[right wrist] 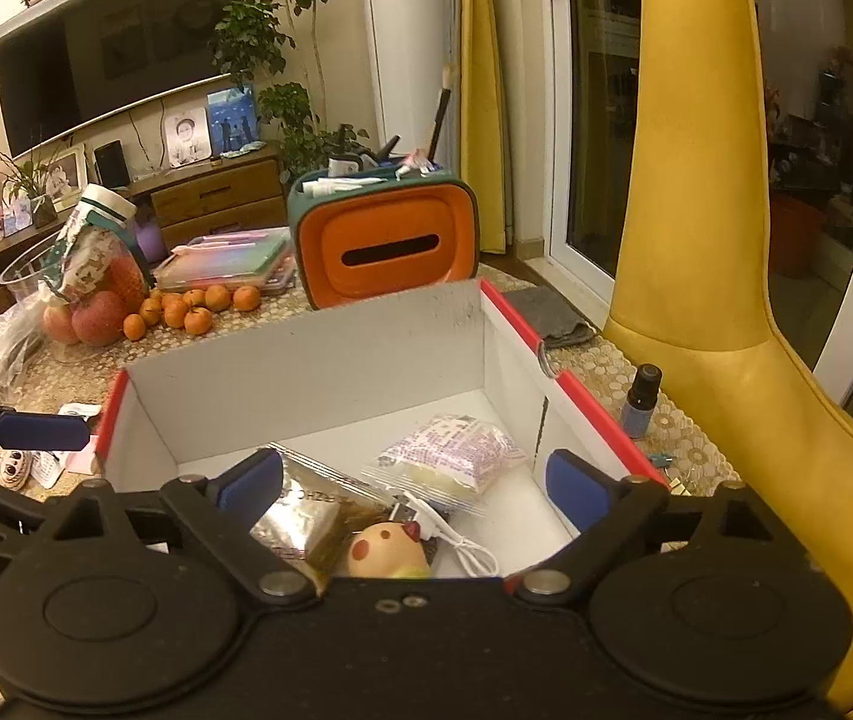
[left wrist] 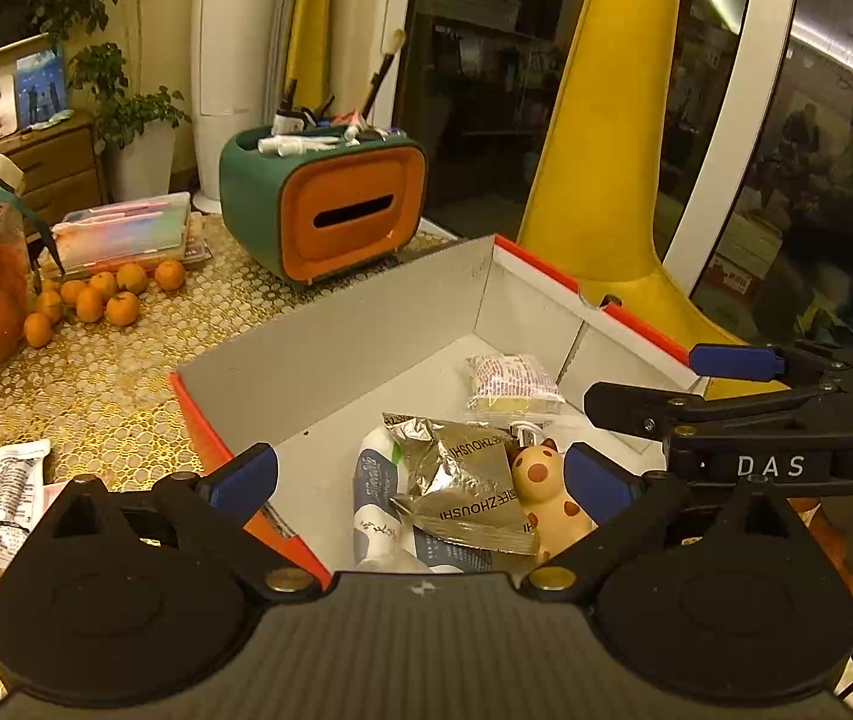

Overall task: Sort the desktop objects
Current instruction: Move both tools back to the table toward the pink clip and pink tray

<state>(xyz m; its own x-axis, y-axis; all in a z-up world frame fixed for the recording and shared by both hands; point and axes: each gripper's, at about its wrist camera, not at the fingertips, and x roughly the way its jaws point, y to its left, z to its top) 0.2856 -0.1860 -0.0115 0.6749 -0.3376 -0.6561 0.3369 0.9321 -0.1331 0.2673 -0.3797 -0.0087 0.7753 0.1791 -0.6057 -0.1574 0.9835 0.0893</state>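
Observation:
A white cardboard box with red rim (left wrist: 330, 354) (right wrist: 306, 348) stands on the table. In it lie a silver foil packet (left wrist: 462, 480) (right wrist: 300, 516), a white tube (left wrist: 375, 498), a clear bag with purple print (left wrist: 510, 381) (right wrist: 456, 456), a tan spotted toy figure (left wrist: 549, 492) (right wrist: 387, 552) and a white cable (right wrist: 462, 540). My left gripper (left wrist: 420, 474) is open and empty above the box's near side. My right gripper (right wrist: 414, 483) is open and empty above the box; it also shows in the left wrist view (left wrist: 666, 384), at the box's right rim.
A green and orange tissue box organiser (left wrist: 330, 204) (right wrist: 384, 234) stands behind the box. Tangerines (left wrist: 96, 300) (right wrist: 192, 306), apples, a pencil case (left wrist: 126, 231) and a wrapped jar are at left. A white packet (left wrist: 12, 492) lies left; a small blue bottle (right wrist: 639, 402) right, beside a yellow chair (right wrist: 714, 240).

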